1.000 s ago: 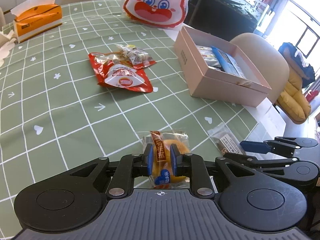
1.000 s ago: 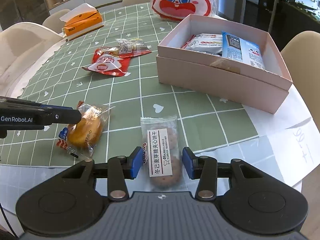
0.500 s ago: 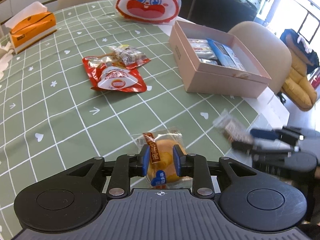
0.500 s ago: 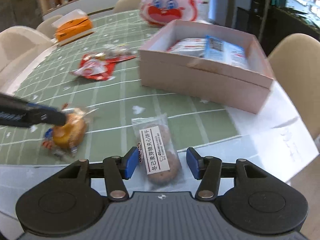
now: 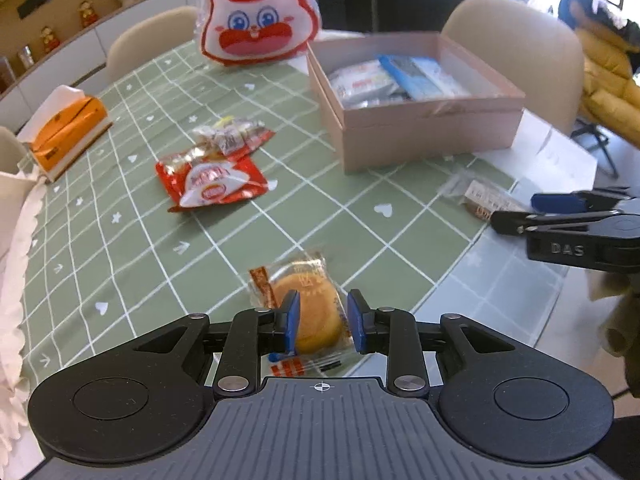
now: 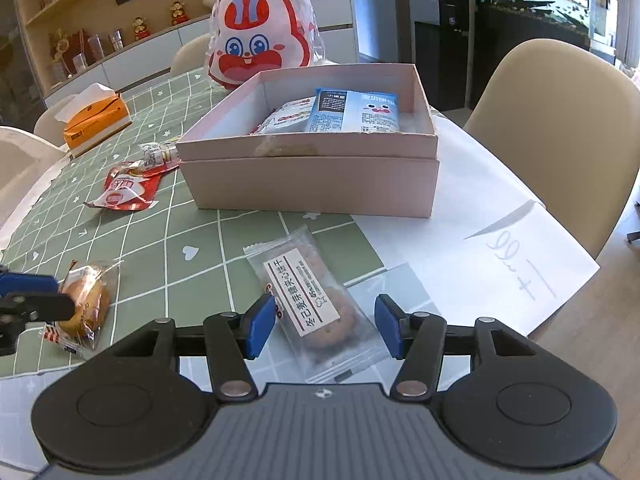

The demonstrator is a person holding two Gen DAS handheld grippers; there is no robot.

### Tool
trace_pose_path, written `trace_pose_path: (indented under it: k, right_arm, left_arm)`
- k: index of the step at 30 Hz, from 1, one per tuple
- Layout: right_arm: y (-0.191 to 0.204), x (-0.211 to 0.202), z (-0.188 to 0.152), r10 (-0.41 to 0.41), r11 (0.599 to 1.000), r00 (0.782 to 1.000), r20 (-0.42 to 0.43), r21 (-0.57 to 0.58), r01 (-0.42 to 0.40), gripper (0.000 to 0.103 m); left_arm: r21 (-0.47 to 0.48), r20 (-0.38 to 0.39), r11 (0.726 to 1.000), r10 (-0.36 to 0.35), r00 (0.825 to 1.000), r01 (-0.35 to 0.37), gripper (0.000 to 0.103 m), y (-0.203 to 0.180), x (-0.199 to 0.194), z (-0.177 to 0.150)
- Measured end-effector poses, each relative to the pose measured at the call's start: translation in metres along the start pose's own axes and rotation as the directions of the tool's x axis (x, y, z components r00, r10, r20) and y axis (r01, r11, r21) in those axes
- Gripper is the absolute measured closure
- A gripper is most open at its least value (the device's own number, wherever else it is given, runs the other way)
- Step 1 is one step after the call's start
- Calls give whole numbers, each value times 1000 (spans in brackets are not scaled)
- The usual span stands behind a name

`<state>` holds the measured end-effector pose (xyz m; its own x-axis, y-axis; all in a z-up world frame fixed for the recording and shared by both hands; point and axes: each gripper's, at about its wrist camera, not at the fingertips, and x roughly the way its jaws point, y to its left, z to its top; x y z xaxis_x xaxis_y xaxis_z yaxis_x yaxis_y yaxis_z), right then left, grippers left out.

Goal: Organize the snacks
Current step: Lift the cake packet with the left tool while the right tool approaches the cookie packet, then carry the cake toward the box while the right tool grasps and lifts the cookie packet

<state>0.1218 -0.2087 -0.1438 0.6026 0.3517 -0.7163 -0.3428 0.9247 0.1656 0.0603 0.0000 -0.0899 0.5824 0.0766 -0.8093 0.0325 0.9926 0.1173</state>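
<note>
A round yellow cake in a clear packet (image 5: 308,312) lies flat on the green checked cloth, between the blue pads of my left gripper (image 5: 323,320). Its jaws are opening and no pad visibly presses the packet. The right wrist view shows the same cake (image 6: 86,308) beside the left gripper (image 6: 64,294). My right gripper (image 6: 325,326) straddles a clear biscuit packet with a white label (image 6: 316,300). Those jaws are opening too, with a gap at each pad. A pink box (image 6: 312,184) with packets inside stands beyond.
Red snack packets (image 5: 216,184) and a small clear packet (image 5: 232,136) lie mid-table. A rabbit-faced bag (image 5: 256,20) stands at the far end and an orange tissue box (image 5: 68,132) at the left. Beige chairs (image 6: 560,128) ring the table. A white sheet (image 6: 500,248) lies by the box.
The left jaws have widened and the cake, earlier pinched on edge, now lies flat. The right jaws have widened around the biscuit packet. Both grippers have shifted and rolled.
</note>
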Motion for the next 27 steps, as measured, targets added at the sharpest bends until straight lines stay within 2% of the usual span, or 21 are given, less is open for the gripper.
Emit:
trace_pose_path:
  k: [2, 5, 7, 10, 12, 15, 19, 20, 22, 27]
  right_arm:
    - [0, -2, -1, 0, 1000, 1000, 0, -9, 0, 47]
    - [1, -3, -4, 4, 1000, 1000, 5, -31, -4, 47]
    - [3, -3, -5, 1, 999, 1000, 6, -43, -1, 46]
    - [4, -4, -7, 1, 998, 1000, 8, -56, 0, 44]
    - [4, -4, -7, 0, 998, 1000, 8, -62, 0, 42]
    - [6, -5, -9, -5, 996, 1000, 10, -86, 6, 41]
    - [12, -3, -10, -17, 994, 1000, 15, -109, 19, 37]
    - [13, -3, -10, -21, 994, 1000, 16, -111, 23, 36]
    - [15, -2, -11, -28, 993, 999, 19, -115, 30, 33]
    - [21, -2, -9, -27, 994, 1000, -3, -108, 26, 29]
  left_arm:
    - [6, -21, 1000, -9, 1000, 9, 72, -6, 6, -1]
    - [36, -24, 999, -17, 1000, 18, 53, -16, 9, -1]
    - [22, -33, 999, -40, 999, 41, 36, -19, 11, 0]
    - [16, -39, 998, -58, 998, 59, 25, -22, 13, 0]
    - [2, -33, 997, -71, 997, 71, 23, -22, 12, -1]
    - [-61, 14, 993, -99, 995, 100, 29, -11, 3, -3]
    - [-113, 30, 993, 40, 999, -36, 30, 10, 1, -12]
    - [-156, 14, 987, 39, 999, -36, 30, 18, 4, -13]
    - [-236, 6, 972, -12, 1000, 13, 30, 31, 10, -14]
    - [-207, -3, 978, -37, 999, 36, 30, 29, 26, -8]
